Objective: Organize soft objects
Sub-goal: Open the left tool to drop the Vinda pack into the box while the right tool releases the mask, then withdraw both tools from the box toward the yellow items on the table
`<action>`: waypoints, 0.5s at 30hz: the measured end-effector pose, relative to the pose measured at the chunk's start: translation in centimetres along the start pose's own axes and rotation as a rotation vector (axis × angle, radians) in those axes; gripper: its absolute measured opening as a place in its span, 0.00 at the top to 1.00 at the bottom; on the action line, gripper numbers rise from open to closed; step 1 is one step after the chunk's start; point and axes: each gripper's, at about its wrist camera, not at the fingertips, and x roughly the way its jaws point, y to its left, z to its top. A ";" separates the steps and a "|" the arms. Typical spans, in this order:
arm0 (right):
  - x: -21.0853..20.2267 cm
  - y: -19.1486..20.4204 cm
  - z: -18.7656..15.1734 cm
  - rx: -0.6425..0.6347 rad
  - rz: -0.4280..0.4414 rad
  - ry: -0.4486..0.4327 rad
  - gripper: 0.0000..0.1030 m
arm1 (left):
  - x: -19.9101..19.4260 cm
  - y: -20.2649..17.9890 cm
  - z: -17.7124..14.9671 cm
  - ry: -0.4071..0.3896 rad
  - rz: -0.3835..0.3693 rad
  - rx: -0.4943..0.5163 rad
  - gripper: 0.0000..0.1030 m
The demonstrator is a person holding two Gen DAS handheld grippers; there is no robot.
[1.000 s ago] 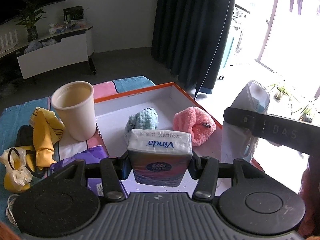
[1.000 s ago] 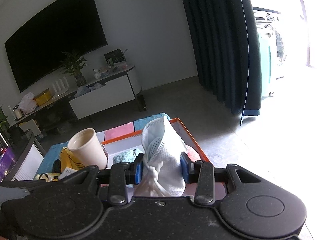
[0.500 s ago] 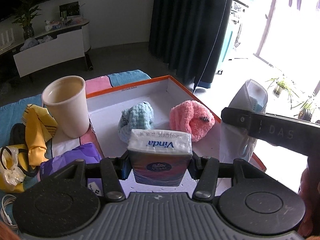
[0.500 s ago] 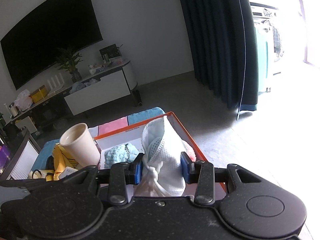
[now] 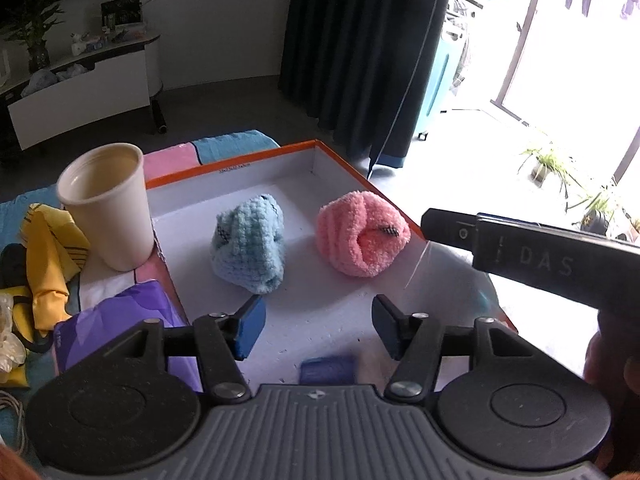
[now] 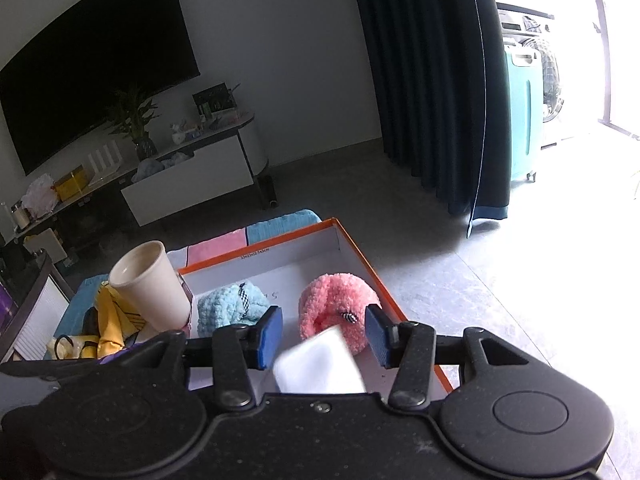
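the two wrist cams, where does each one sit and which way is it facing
Left wrist: sits on the left gripper, looks down into the box; shows its opening jaws, the right gripper, a hand.
Right wrist: sits on the right gripper, same way; shows its opening jaws, nothing pinched.
Shared: box, blue sock, pink sock, cup.

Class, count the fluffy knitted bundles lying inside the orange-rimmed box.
2. The blue bundle lies left of centre in the box; the pink bundle lies to its right. Others may be hidden.
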 end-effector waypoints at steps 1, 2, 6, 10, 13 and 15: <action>-0.1 0.0 0.0 0.001 0.000 -0.002 0.45 | -0.2 0.1 0.1 -0.006 0.004 -0.003 0.39; -0.1 0.1 0.0 0.003 0.001 -0.006 0.45 | -0.5 0.2 0.2 -0.016 0.013 -0.003 0.35; -0.8 0.3 0.1 0.006 0.020 -0.029 0.45 | -1.7 0.4 0.5 -0.056 0.037 -0.001 0.28; -1.6 0.9 0.2 -0.001 0.035 -0.052 0.45 | -3.1 0.8 0.6 -0.095 0.070 -0.005 0.22; -2.0 1.4 0.4 -0.013 0.045 -0.060 0.45 | -3.9 1.5 0.6 -0.108 0.099 -0.023 0.19; -2.4 1.7 0.4 -0.022 0.056 -0.064 0.45 | -4.4 2.1 0.5 -0.114 0.119 -0.037 0.19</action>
